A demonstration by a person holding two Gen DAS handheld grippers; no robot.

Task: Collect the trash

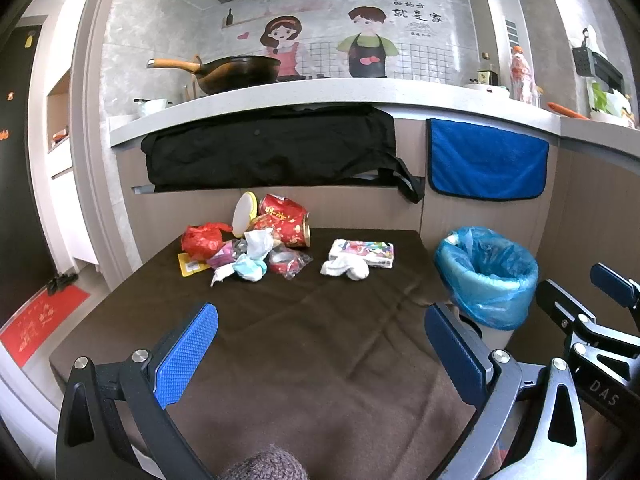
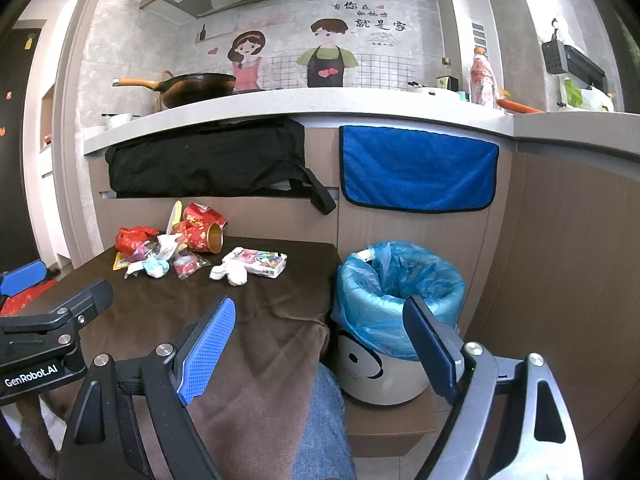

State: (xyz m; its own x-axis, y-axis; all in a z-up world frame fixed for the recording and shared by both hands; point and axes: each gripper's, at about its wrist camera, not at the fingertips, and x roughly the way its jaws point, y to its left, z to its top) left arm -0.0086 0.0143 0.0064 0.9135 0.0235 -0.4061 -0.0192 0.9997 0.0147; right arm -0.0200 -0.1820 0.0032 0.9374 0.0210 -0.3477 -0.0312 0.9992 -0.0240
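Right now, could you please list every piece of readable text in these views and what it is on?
"GenRobot.AI": on the left tongs' body.
"DAS": on the right tongs' body, cut off.
"有你在的地方就是家": wall sticker.
Red can, tissue pack, red mat: print unreadable.

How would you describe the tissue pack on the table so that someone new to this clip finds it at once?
Start at the brown-covered table below the kitchen counter, with the blue-lined bin to its right. The trash lies along the far edge, and the tissue pack is the piece nearest the bin. It is flat and rectangular with a colourful print, a crumpled white tissue against its front, apart from the main heap.
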